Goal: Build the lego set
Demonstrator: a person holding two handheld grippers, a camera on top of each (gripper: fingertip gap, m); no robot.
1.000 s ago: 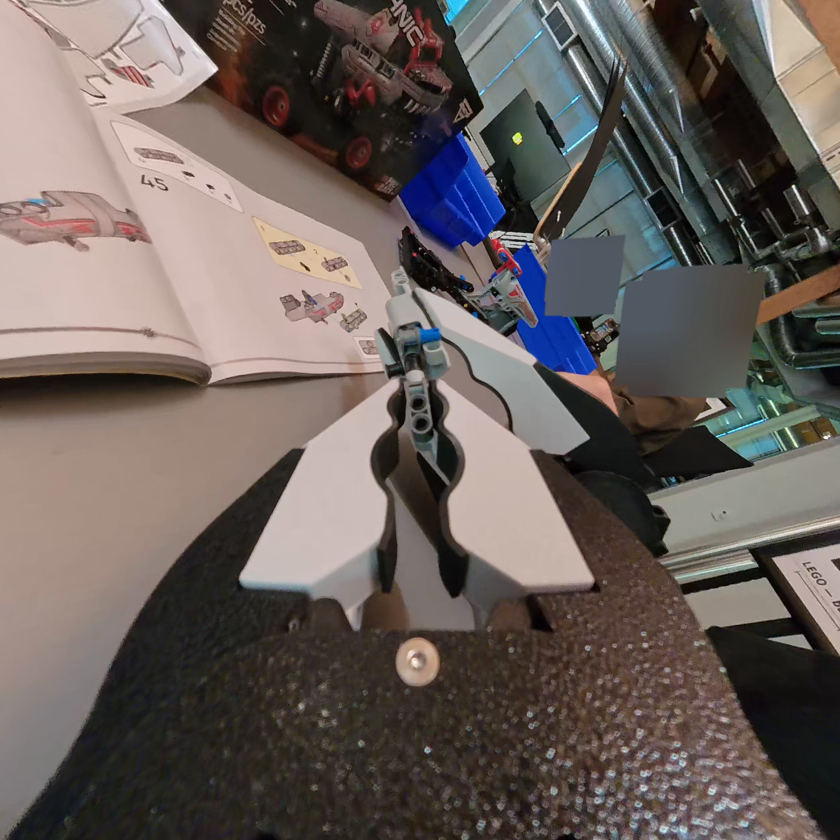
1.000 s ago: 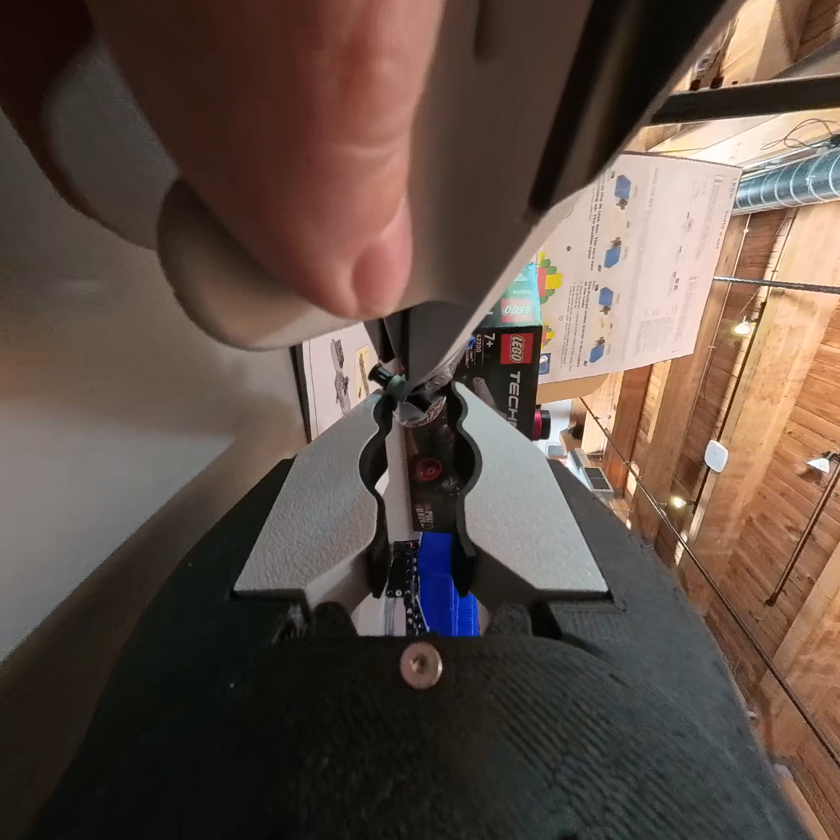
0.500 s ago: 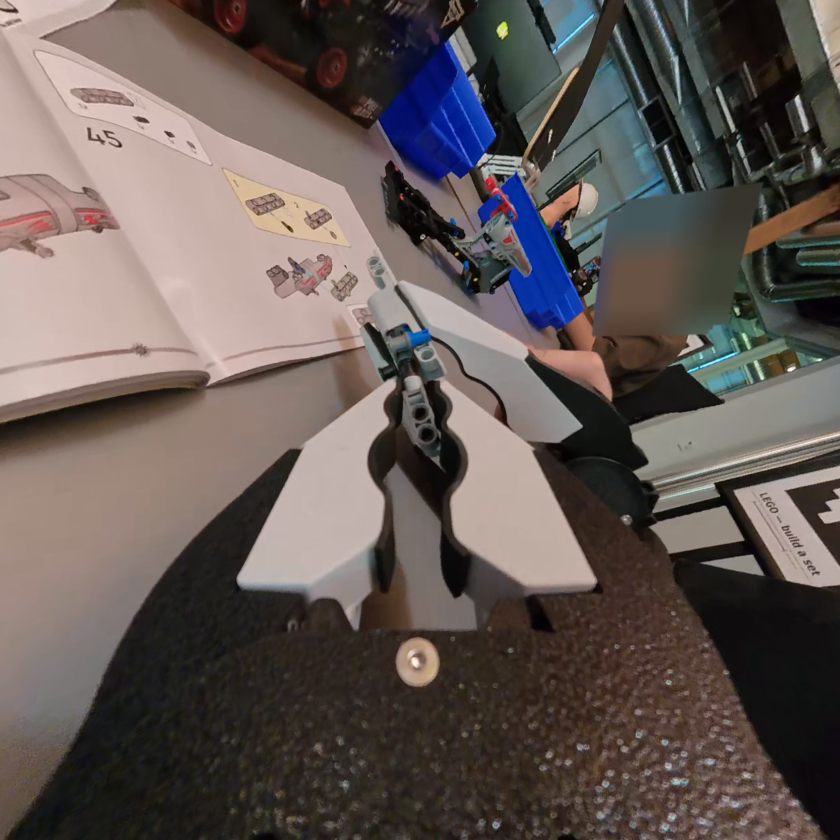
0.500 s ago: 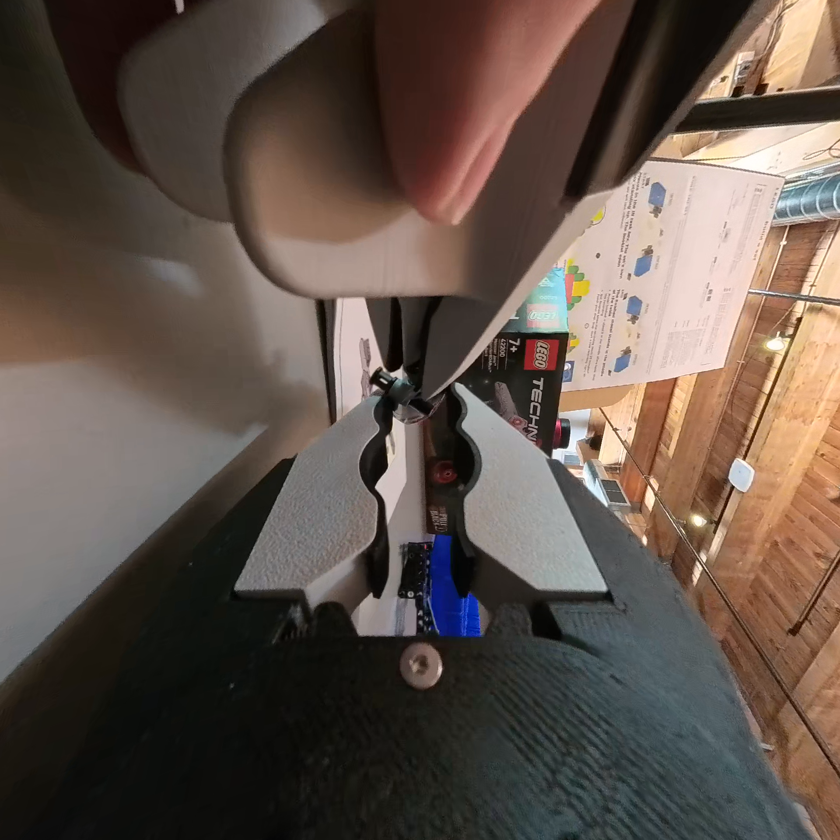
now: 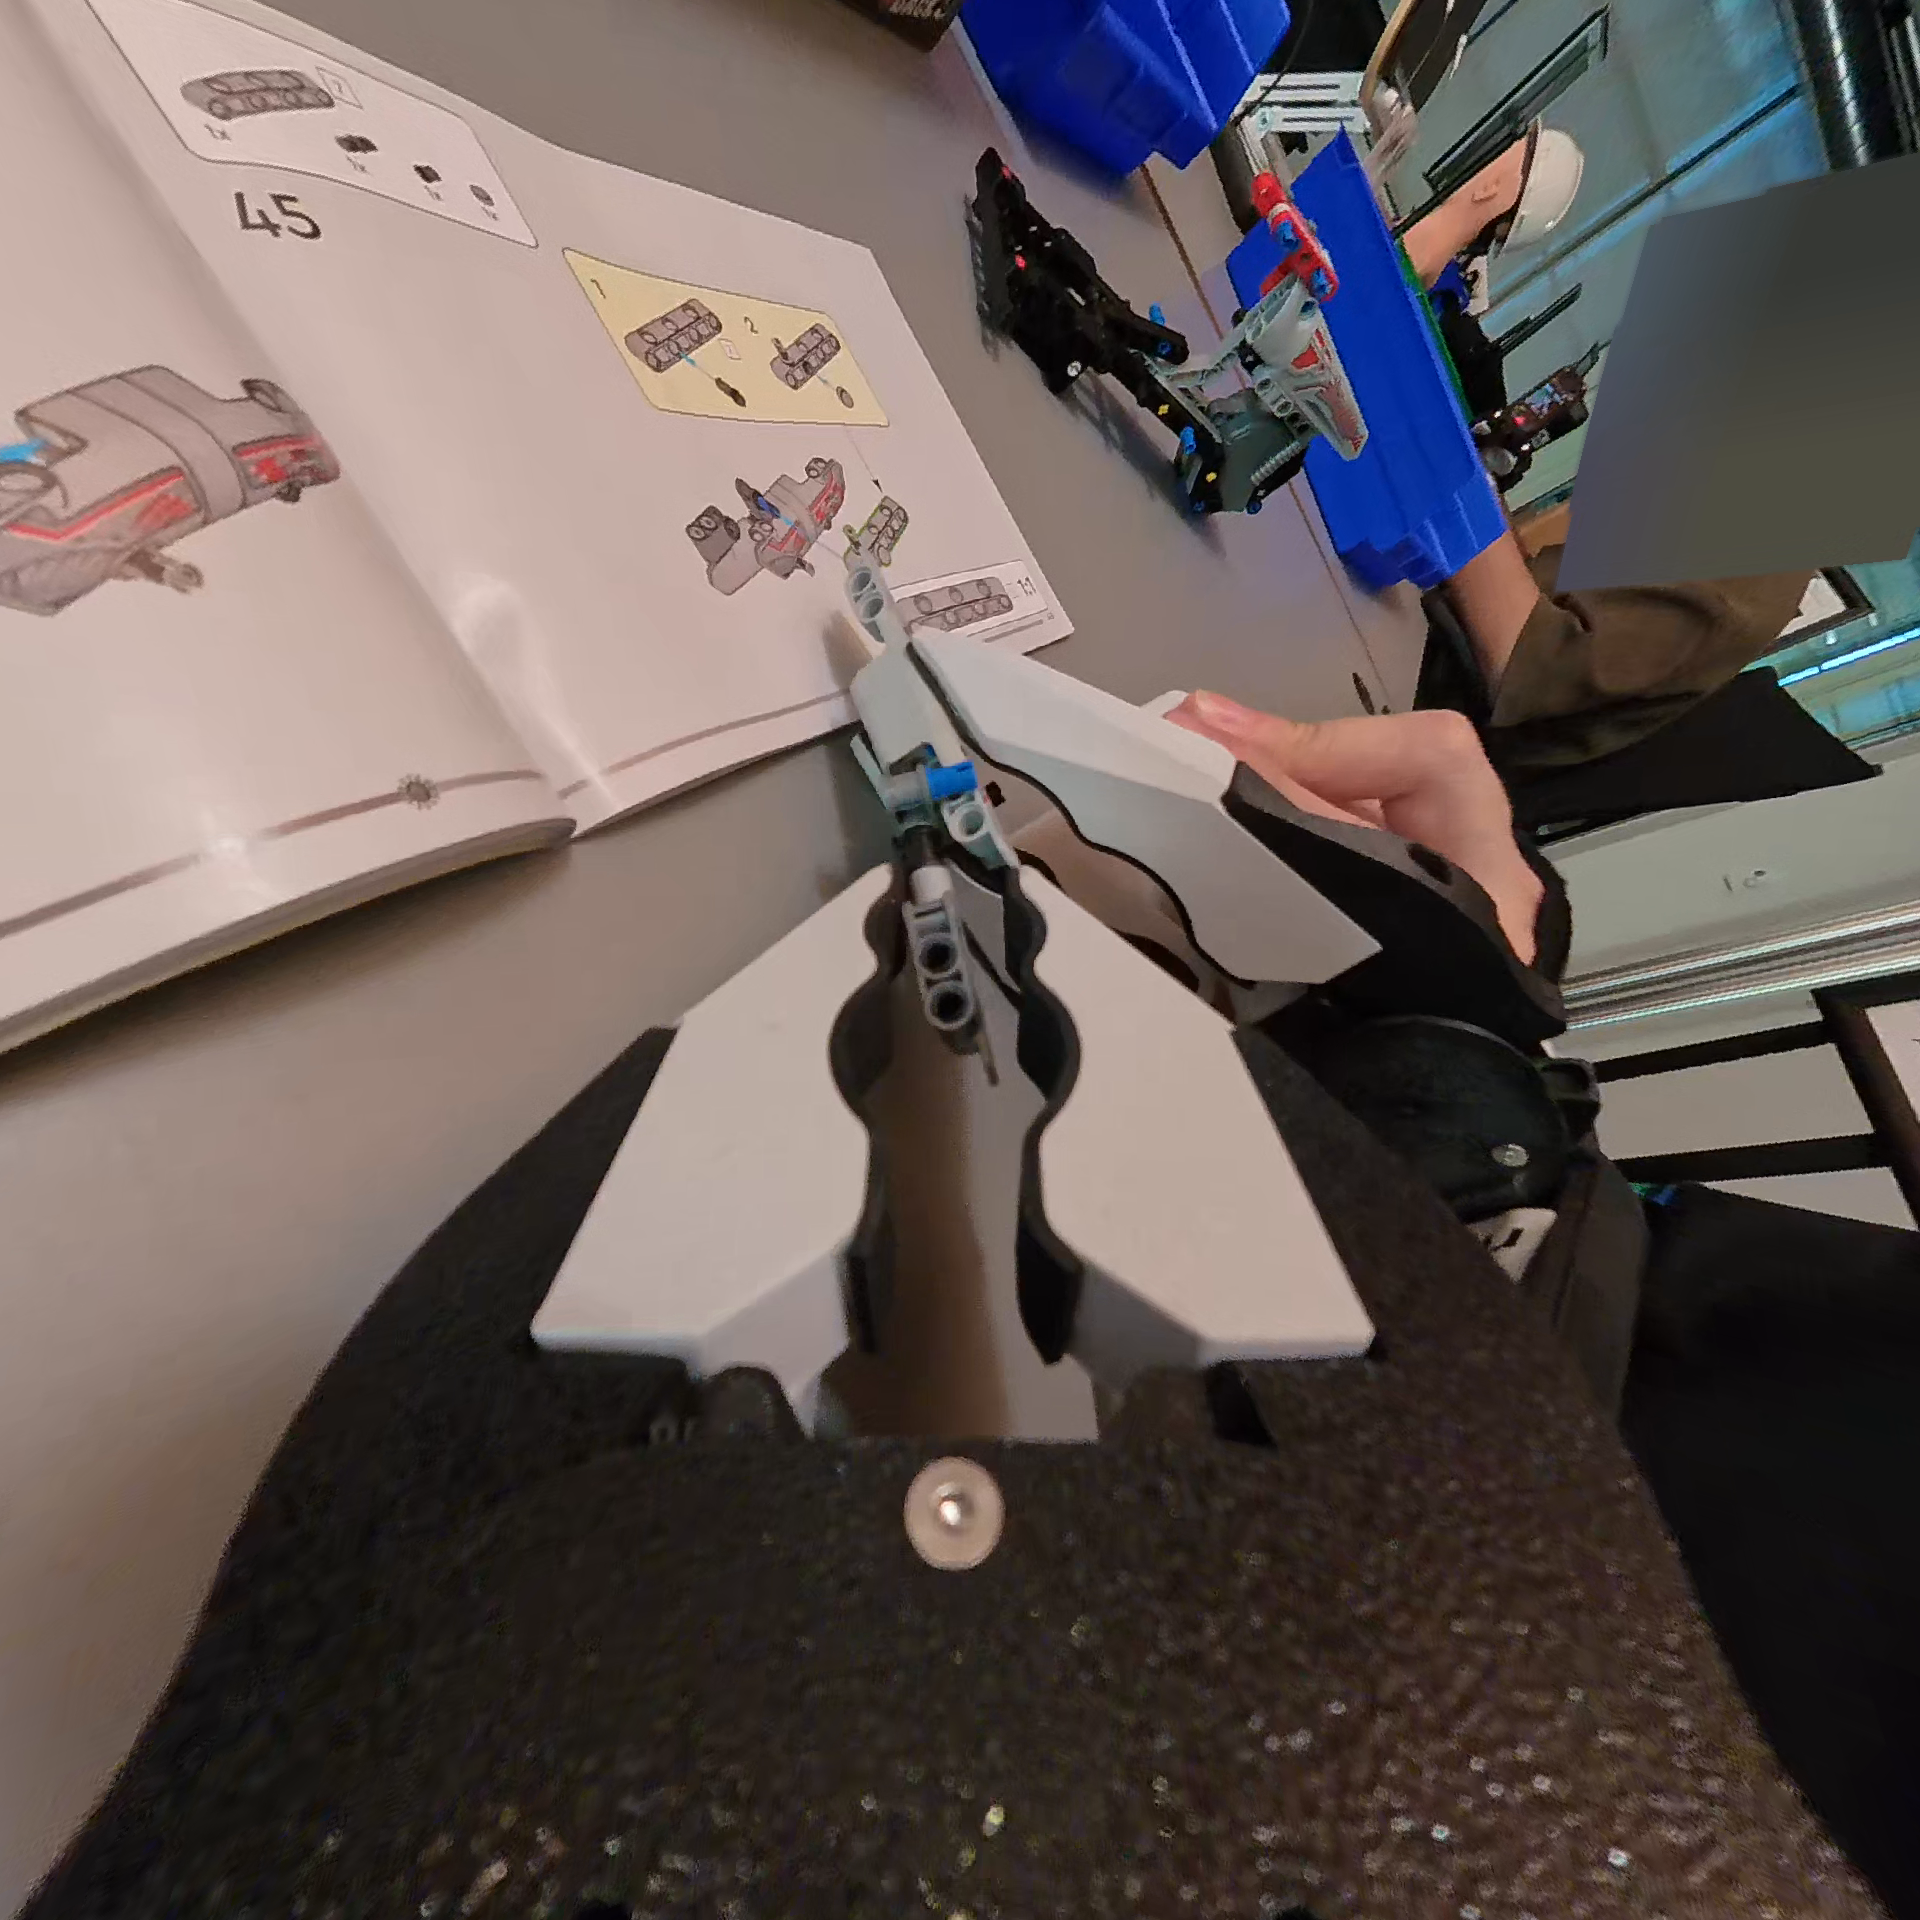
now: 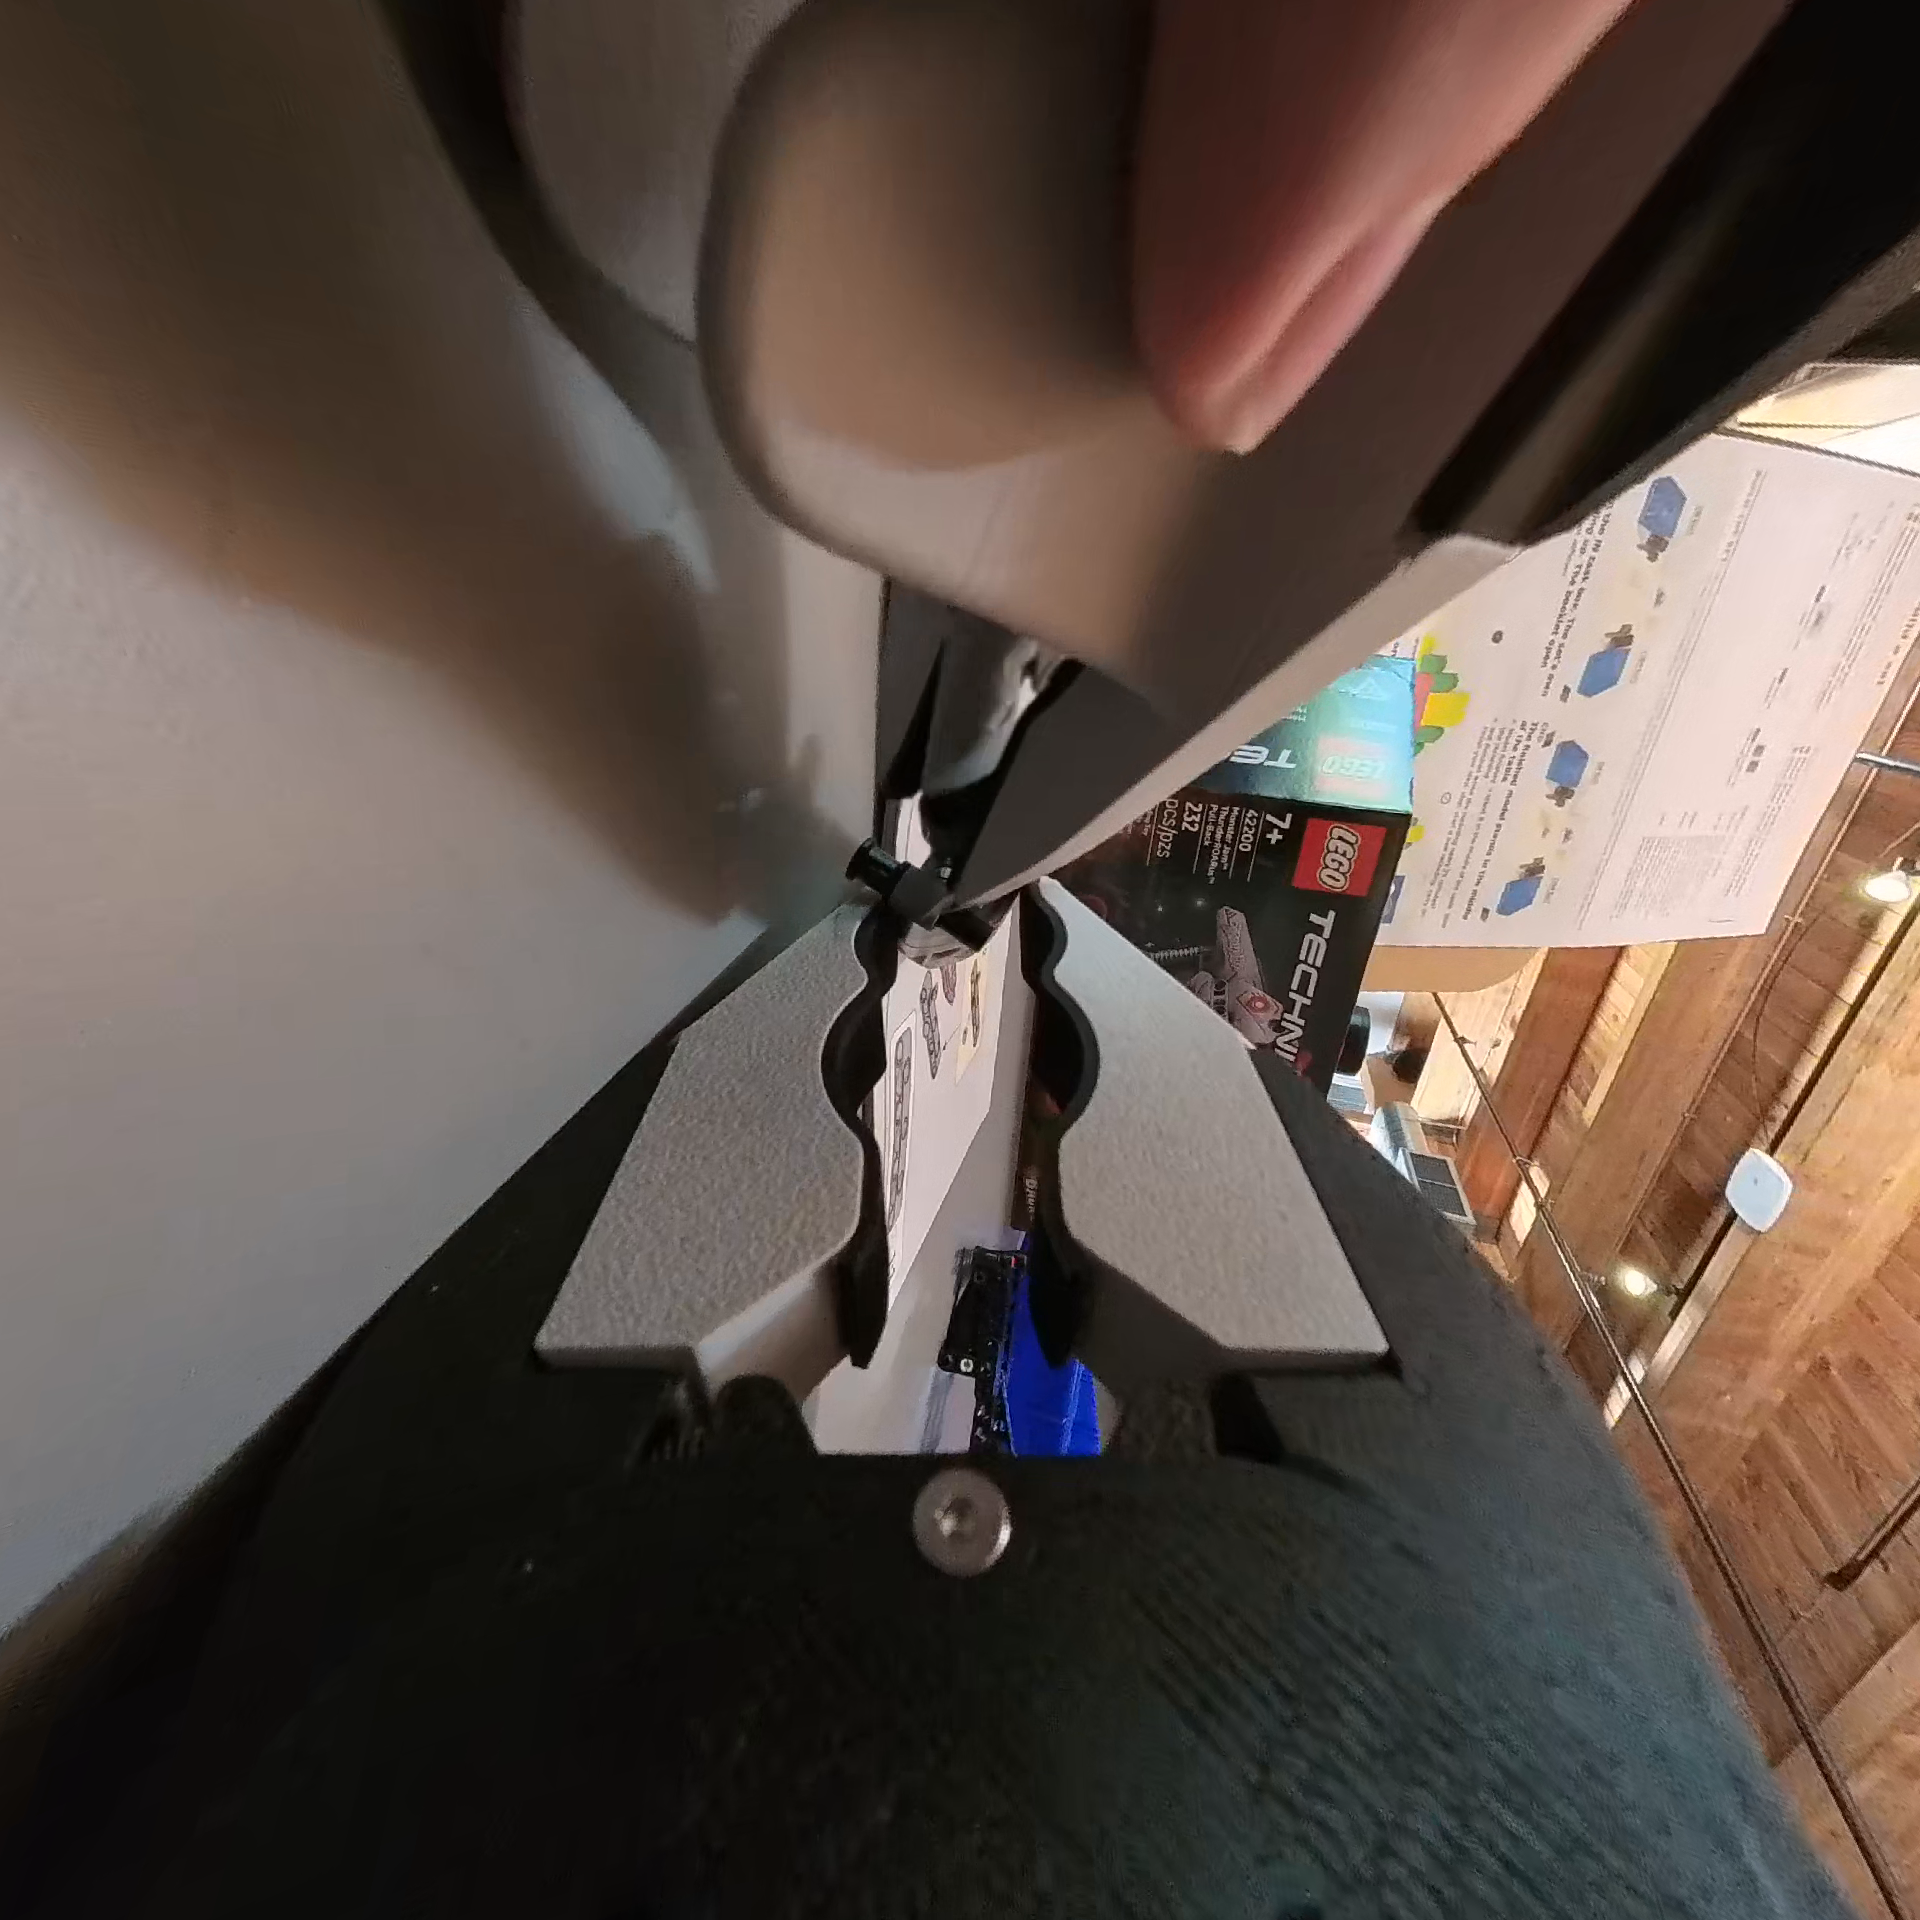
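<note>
My left gripper (image 5: pixel 948 891) is shut on a thin grey lego beam (image 5: pixel 940 966) with round holes, held just above the grey table (image 5: pixel 208 1195). My right gripper (image 5: pixel 971 800) comes in from the right and meets it tip to tip. It is shut on a small grey lego assembly (image 5: pixel 902 717) with a blue pin (image 5: pixel 948 779), which touches the beam's end. In the right wrist view my right gripper (image 6: pixel 951 906) holds that assembly (image 6: pixel 920 902), a black pin sticking out left. The left gripper's body and a finger fill the top.
An open instruction booklet (image 5: pixel 468 468) lies on the table to the left. A partly built black and grey model (image 5: pixel 1143 343) stands beyond, beside blue bins (image 5: pixel 1371 416). A hand (image 5: pixel 1382 769) holds the right gripper. The set's box (image 6: pixel 1278 935) stands behind. There is about 4 cm between the tips of the two grippers.
Both grippers, still joined at the lego parts, have tilted down toward the table and booklet. In the right wrist view the left gripper has shifted right. Neither grip has changed.
</note>
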